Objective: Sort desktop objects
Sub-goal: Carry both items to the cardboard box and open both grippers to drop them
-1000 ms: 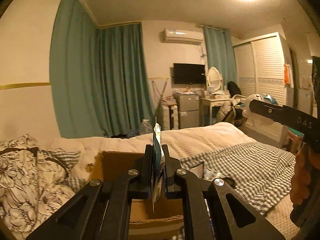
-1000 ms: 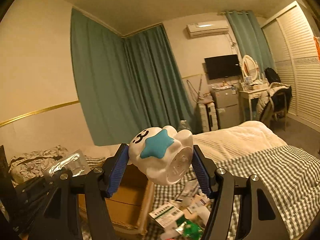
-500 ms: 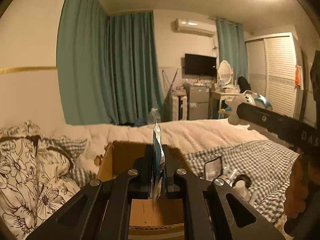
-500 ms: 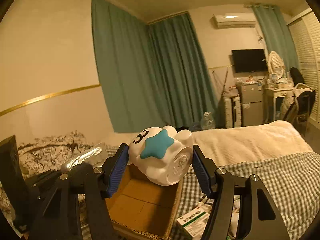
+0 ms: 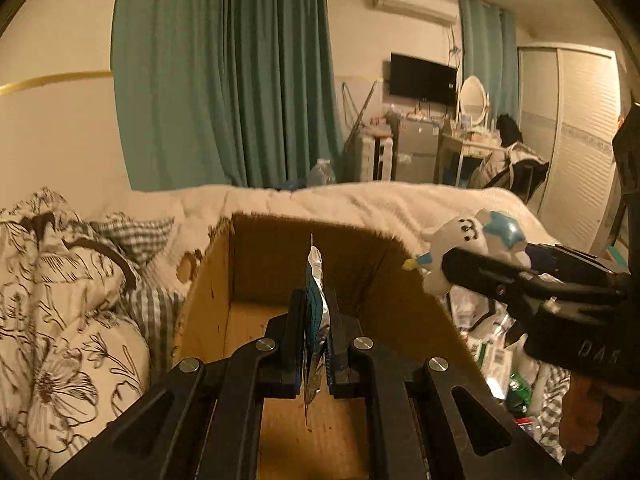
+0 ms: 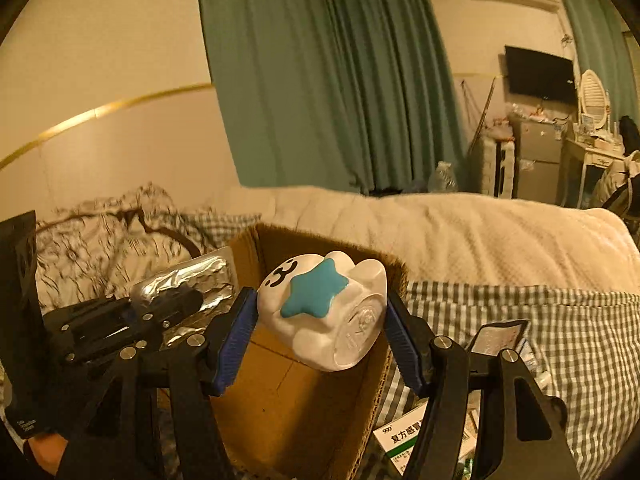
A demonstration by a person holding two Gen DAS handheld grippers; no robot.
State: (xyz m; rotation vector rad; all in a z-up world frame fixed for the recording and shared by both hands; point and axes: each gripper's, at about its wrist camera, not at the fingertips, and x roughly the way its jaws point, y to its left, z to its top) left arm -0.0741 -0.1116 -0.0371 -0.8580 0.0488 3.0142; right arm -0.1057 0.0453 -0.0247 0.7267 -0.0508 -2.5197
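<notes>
Bedding covers the whole work surface: a bed [image 6: 500,232] with a cream quilted blanket across its far part, a grey-and-white checked cover [image 6: 560,320] on the near right, and floral pillows [image 5: 52,300] to the left of an open cardboard box [image 5: 404,304]. Behind the box hang long teal curtains [image 5: 224,80] in heavy folds against a pale wall with a thin gold stripe; farther right of them are a wall air conditioner, a flat black television [image 5: 423,80], an oval mirror on a small dressing table, and louvred white wardrobe doors.

Rough brown corrugated walls with a frayed top edge form the box, its floor bare. Left gripper [image 5: 315,320] hangs over the box's near edge, jaws almost fully closed on a thin, crinkled foil sachet [image 5: 314,276] standing edge-on above the box interior. Right gripper [image 6: 322,320] sits above the box's right wall, jaws roughly half spread and pressed on a glossy white, rounded toy figure [image 6: 320,308] with a teal star on it. Right of the box, small cartons and packets [image 6: 416,436] lie loose on the checked cover.
</notes>
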